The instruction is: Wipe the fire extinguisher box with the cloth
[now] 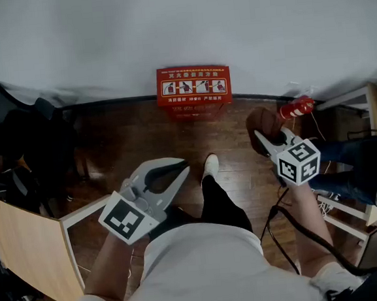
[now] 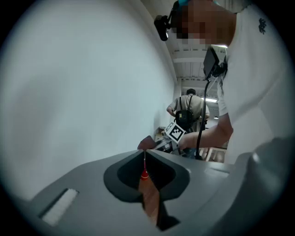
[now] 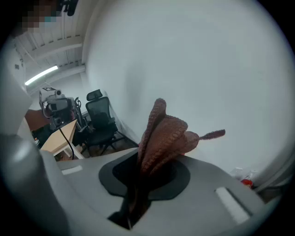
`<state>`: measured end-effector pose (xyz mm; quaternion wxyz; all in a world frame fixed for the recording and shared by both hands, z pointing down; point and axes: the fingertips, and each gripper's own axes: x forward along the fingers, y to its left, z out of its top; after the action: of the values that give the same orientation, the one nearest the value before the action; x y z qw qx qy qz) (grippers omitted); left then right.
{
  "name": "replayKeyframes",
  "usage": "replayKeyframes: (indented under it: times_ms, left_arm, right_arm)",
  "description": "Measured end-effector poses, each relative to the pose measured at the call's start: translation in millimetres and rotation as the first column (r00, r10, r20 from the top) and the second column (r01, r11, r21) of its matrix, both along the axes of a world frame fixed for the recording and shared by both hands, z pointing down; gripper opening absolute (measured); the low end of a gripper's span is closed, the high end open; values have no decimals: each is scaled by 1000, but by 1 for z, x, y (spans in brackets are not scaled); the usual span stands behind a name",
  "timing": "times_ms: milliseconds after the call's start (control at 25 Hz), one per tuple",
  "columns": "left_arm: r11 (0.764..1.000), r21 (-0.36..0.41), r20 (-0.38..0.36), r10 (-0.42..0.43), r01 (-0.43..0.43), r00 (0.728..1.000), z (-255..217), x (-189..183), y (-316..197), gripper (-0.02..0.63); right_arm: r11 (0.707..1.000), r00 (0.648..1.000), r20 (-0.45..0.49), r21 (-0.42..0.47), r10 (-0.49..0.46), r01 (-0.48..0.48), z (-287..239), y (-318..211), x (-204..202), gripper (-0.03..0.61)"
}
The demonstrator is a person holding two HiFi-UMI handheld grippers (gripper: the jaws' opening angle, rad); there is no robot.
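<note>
Fire extinguisher box [image 1: 193,87], red, stands on the wood floor [image 1: 141,137] against the white wall [image 1: 177,23], straight ahead, well apart from both grippers. Right gripper [image 1: 266,140] held up to the right of the box; jaws pinch a brown knitted cloth [image 3: 163,133], its folds fanning out above the tips. Left gripper [image 1: 181,171] lower and nearer the body; jaws pressed together at the tips, nothing between them. Red cylinder [image 1: 296,108] lies near the wall at right; black office chair [image 1: 2,120] at far left; person's white shoe [image 1: 209,166] between the grippers.
</note>
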<state>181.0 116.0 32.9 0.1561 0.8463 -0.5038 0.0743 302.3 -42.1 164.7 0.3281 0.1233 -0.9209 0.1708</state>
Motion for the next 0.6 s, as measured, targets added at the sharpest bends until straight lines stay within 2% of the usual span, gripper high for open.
replayKeyframes:
  times_ms: [200,280,400,600]
  left_arm:
    - [999,0,79,32,-32,996,19,-19,-93,9]
    - [998,9,82,62,-63,995,25,-25,-116,9]
    - [995,16,50,100,-101,994,35,-39,-138,9]
    - [983,-22,59,186,-185,981,66,-72,-148,9]
  right_arm:
    - [999,999,-48,31,-14,15,36,-104,-48,51]
    - [1000,997,-75,21,9,-8,59,-131,-63,52]
    - [998,991,-121,2,63,-64,96,-161,-81,52]
    - [984,963,-206,-13,172,-178,155,-199,-104,52]
